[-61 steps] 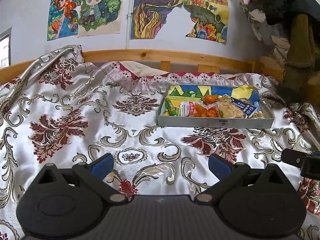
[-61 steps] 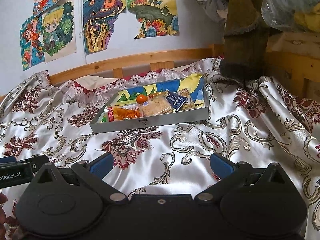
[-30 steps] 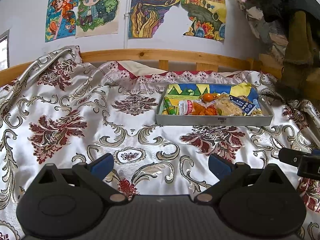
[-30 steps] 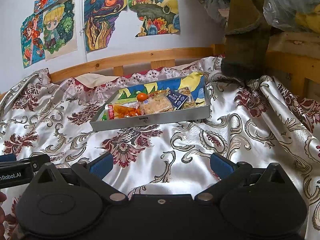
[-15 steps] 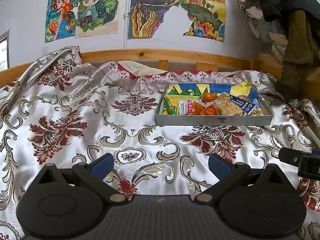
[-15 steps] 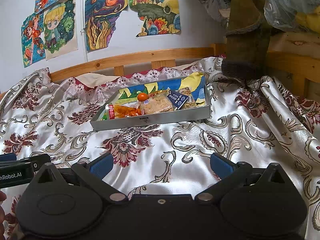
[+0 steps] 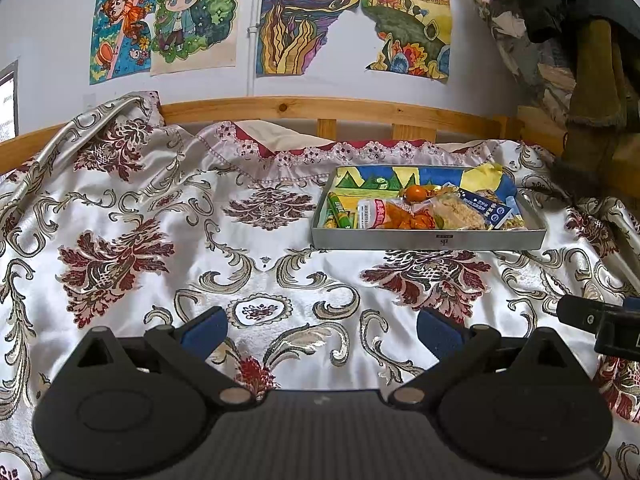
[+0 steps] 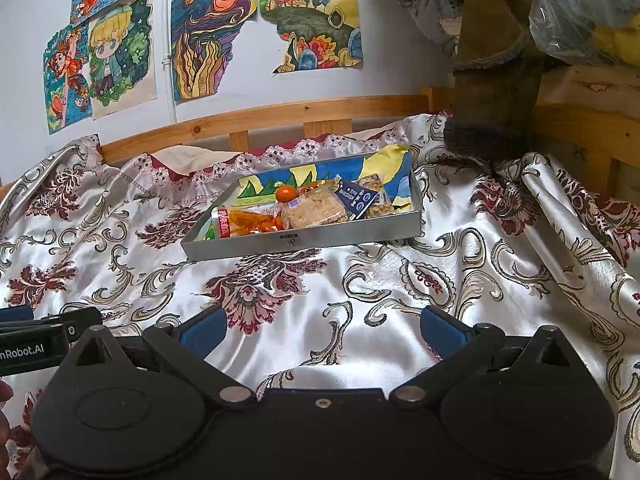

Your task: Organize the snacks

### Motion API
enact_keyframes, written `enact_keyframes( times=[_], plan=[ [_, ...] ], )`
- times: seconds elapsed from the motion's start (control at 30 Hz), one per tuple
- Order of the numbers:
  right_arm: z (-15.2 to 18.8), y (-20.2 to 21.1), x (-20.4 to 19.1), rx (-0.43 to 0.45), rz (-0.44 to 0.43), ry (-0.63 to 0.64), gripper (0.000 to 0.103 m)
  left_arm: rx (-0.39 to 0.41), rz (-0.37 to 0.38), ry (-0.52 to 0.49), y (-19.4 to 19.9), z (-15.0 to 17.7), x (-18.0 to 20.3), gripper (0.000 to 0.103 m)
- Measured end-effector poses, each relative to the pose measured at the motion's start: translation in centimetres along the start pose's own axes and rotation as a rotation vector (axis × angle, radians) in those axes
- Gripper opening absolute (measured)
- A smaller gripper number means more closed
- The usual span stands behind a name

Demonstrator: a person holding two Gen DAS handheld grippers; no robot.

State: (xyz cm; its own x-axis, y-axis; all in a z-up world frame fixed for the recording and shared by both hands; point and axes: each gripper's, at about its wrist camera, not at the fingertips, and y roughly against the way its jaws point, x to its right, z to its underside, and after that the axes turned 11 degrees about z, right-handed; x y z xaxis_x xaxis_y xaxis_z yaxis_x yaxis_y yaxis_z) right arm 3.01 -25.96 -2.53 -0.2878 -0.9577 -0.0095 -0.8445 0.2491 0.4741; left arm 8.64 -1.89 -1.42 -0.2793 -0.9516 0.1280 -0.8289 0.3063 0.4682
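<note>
The left gripper [image 8: 34, 346] body reads "nRobot.AI", cut off.

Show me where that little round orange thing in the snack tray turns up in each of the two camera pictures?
Left wrist view: the orange ball sits right of centre, in the middle of the grey tray, behind the orange snack packet.
Right wrist view: the orange ball sits just left of centre, above the pale crumbly packet.
Shared landmark: the small mark on the tray's front wall.
</note>
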Motion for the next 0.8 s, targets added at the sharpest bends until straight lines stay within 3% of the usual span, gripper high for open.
enact_keyframes(
  times=[0.57,0.8],
  plan=[
    [-0.01,-0.01,-0.05,-0.001,0.001,0.001,0.102,0.001,0.001,0.000,-0.01,0.10,-0.07,0.103],
    [0.17,0.01,-0.14,-0.004,0.003,0.004,0.102,-0.044,-0.002,0.025,-0.28,0.30,-0.17,0.103]
  ],
)
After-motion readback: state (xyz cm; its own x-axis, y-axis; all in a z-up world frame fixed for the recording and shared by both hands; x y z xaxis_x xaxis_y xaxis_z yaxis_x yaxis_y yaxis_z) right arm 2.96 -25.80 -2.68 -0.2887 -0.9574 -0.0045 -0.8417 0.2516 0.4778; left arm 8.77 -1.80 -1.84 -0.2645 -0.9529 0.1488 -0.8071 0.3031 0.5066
